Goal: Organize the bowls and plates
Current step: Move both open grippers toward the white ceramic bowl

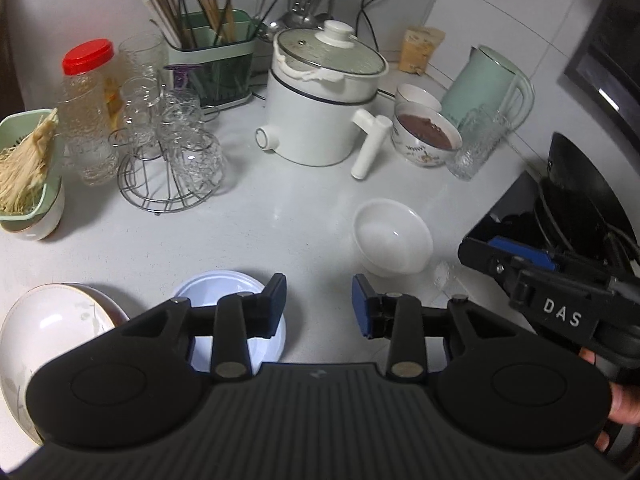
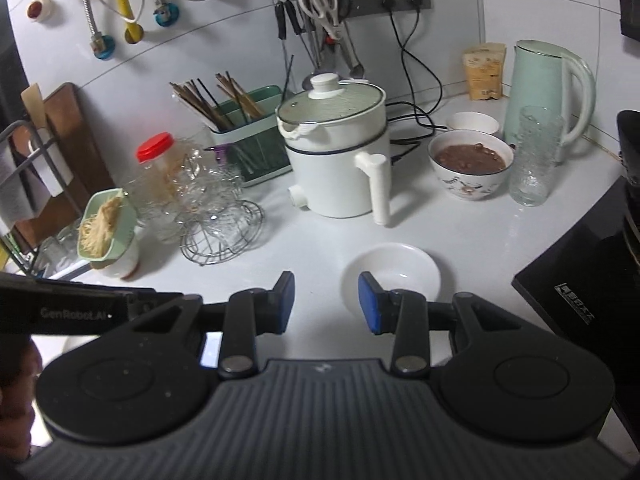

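Left gripper (image 1: 319, 306): jaws apart, nothing between them, above the counter (image 1: 260, 216).
Right gripper (image 2: 327, 304): jaws apart, empty; its right pad overlaps the near rim of the white bowl (image 2: 394, 270) in this view; contact cannot be told.
White bowl: upright and empty on the counter, in front of the pot (image 2: 338, 152).
Plate (image 1: 224, 300): pale blue, flat on the counter, partly hidden under the left gripper's left finger.
Patterned bowl (image 1: 44, 332): just left of the plate, at the near edge.
Food bowl (image 2: 470, 168): filled with brown food, between the pot and a glass (image 2: 534, 156).
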The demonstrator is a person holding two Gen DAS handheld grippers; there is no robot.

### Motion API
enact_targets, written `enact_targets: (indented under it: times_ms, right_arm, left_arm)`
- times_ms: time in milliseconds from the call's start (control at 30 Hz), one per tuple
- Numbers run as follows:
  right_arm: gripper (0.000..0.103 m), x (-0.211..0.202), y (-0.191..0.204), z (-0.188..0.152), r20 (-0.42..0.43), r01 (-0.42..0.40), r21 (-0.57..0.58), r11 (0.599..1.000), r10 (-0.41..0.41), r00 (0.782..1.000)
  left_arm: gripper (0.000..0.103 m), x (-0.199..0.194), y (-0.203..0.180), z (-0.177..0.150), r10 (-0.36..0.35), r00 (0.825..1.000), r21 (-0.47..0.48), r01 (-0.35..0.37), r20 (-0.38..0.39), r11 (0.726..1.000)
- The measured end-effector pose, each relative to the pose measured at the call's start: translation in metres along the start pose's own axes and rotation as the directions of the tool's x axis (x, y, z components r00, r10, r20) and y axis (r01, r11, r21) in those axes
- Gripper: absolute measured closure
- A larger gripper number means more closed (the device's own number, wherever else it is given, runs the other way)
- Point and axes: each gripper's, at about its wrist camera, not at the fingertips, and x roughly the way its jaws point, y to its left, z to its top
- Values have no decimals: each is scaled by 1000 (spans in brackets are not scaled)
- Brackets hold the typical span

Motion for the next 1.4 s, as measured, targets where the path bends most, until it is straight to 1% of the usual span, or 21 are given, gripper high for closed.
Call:
enact_targets:
  times_ms: [233,333,400,433,467,500,533,567,600,667,767,933,1033,1133,1233,1367,1400]
  right_arm:
    - [64,3,-16,-4,-3,13,34,999,-13,1000]
    - [64,6,-18,-5,-14,6,40,999,-6,1000]
    - [56,8,-19,-4,-17,16,44,999,-15,1000]
    - [48,9,-20,-4,-17,22,47,999,-21,1000]
    - [40,11,-20,-3,-14,29,42,999,-29,999]
    - [35,12,-19,-3,-7,40,32,999,-40,999]
    - [28,14,-18,-3,-2,53,22,998,-53,999]
    - [26,18,-19,-3,-7,65,19,998,-65,998]
    - [26,21,-20,-4,-14,70,26,997,-70,997]
    - [26,29,-26,-5,-36,69,51,996,-67,997]
    - [26,37,-36,-5,-52,96,84,992,-92,994]
    - [26,56,-55,-7,-88,137,141,981,-126,988]
    - [26,64,-62,-8,-73,131,150,980,-122,990]
    - [27,77,-68,-10,-94,135,160,978,-121,988]
    - [28,90,-71,-12,-110,138,157,978,-121,986]
    - [33,105,-77,-13,-125,144,178,974,-122,985]
    - [37,109,-79,-13,-131,144,183,973,-121,984]
  left_arm:
    - [55,12,-4,0,-5,1000,3,6,-21,1000]
    - [53,17,-5,3,9,1000,8,-9,-22,1000]
    - [50,20,-4,7,19,1000,12,-19,-23,1000]
    - [49,21,-1,9,28,999,8,-28,-21,1000]
    - [46,23,2,12,32,999,-5,-32,-20,999]
    - [42,25,5,15,31,999,-18,-31,-22,999]
    - [40,29,8,18,30,999,-24,-31,-28,999]
    - [37,31,9,21,36,999,-24,-37,-30,999]
    - [33,34,10,24,47,998,-22,-47,-30,999]
    - [29,42,9,29,61,998,-14,-62,-34,998]
    - [29,54,7,35,45,998,-5,-45,-53,999]
    - [29,76,4,41,40,997,6,-40,-71,999]
    - [29,88,8,42,25,997,-29,-27,-75,999]
    - [30,103,12,42,28,995,-48,-32,-95,998]
    - [30,119,17,44,3,994,-87,-13,-107,996]
    - [31,138,15,47,-23,994,-95,13,-110,995]
    - [31,143,13,48,-30,993,-93,20,-111,996]
